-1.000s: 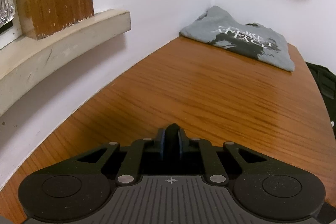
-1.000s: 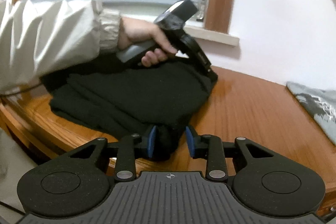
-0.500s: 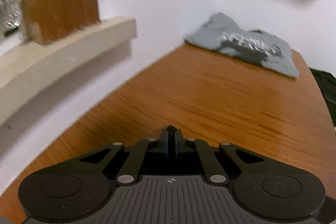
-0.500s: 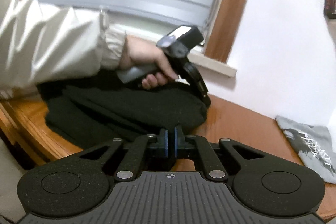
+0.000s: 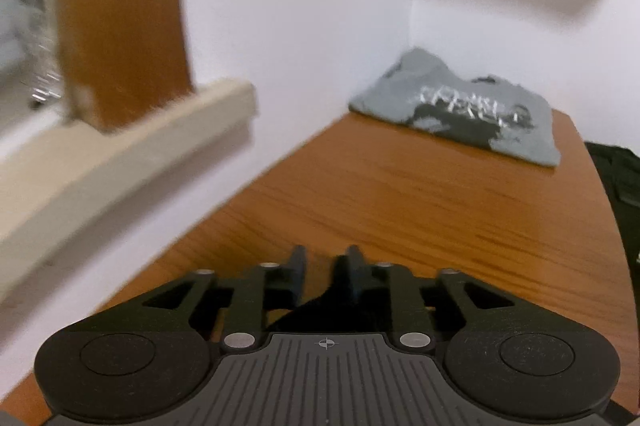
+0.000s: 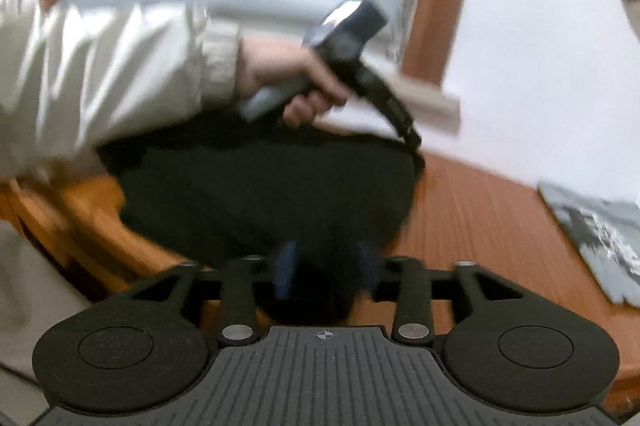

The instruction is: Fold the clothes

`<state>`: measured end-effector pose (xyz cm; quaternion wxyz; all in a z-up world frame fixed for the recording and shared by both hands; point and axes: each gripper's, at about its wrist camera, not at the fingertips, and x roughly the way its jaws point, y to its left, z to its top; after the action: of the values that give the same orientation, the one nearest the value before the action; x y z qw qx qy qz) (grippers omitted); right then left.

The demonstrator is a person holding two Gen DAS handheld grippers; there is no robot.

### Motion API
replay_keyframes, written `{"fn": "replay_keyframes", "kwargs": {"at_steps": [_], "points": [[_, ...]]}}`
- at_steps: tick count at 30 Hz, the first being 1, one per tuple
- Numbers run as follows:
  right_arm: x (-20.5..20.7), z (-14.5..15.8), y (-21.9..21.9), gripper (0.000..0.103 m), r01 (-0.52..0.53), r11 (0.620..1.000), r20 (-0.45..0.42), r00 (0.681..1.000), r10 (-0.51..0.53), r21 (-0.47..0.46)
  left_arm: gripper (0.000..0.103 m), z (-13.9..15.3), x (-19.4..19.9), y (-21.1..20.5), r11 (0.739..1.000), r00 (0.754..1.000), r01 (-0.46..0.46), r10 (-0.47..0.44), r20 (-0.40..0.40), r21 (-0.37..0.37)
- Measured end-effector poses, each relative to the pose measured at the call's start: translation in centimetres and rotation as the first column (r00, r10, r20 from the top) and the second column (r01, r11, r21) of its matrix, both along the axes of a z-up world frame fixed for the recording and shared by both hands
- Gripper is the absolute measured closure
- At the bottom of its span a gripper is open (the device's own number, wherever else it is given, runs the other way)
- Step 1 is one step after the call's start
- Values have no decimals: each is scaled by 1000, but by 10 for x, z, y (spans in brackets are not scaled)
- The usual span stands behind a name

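On glossy wood-grain table: both claws opening — left claw, right claw — over soft black garment.

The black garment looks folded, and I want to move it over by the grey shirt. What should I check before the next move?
1. Left gripper free: ok, jaws opening, with only a dark scrap of cloth low between them, not pinched.
2. Right gripper free: ok, jaws opening, the black garment dark between the pads, not pinched.
3. Garment fully on the table: cannot tell; its near side is hidden behind the right gripper.
4. Fold neat: cannot tell, picture blurred.
5. Grey shirt folded, lying in the far corner: ok.
6. Bare table between the garment and the shirt: ok.
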<state>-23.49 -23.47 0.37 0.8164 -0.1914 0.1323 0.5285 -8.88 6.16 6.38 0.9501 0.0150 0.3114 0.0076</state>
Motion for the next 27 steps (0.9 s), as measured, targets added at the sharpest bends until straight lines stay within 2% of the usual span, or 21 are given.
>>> {"fn": "replay_keyframes", "kwargs": {"at_steps": [3,5,7,8,10,12,14,16,19,22,24,27], "points": [[4,-6,16,51,-26,998,-27,999,27,54,59,5,-31,5,1000,1000,-7,8,14,-10],[7,-14,30,51,-39,997,-43,998,42,73,55,-1,-51,7,1000,1000,-3,3,-5,1],[14,-28,45,51,-79,995,-91,992,83,54,53,-7,-70,9,1000,1000,3,-3,-26,13],[16,-37,52,52,-86,996,-80,993,87,13,53,-14,-78,9,1000,999,16,-15,-50,19],[24,-43,50,52,-82,996,-86,993,83,19,53,-26,-85,10,999,997,21,-19,-72,37],[32,-44,48,52,-66,998,-83,994,68,16,53,-34,-87,14,1000,998,12,-11,-60,22],[38,-43,48,52,-38,999,-66,997,38,-1,53,-36,-82,16,1000,999,-13,13,-44,-2],[43,-41,40,52,18,1000,-5,1000,-18,-23,52,-37,-70,15,999,998,-47,47,-31,-14],[71,-37,25,52,113,993,35,993,-112,-41,51,-39,-44,9,994,994,-108,108,-17,-20],[111,-38,1,52,238,971,-7,971,-238,9,49,-39,-11,-1,986,987,-160,160,-13,-52],[123,-39,-17,52,251,967,-49,967,-249,43,44,-37,5,-7,983,986,-167,167,-8,-71],[131,-31,-46,52,252,959,-141,962,-234,127,40,-31,13,-16,992,994,-108,109,19,-70]]}}
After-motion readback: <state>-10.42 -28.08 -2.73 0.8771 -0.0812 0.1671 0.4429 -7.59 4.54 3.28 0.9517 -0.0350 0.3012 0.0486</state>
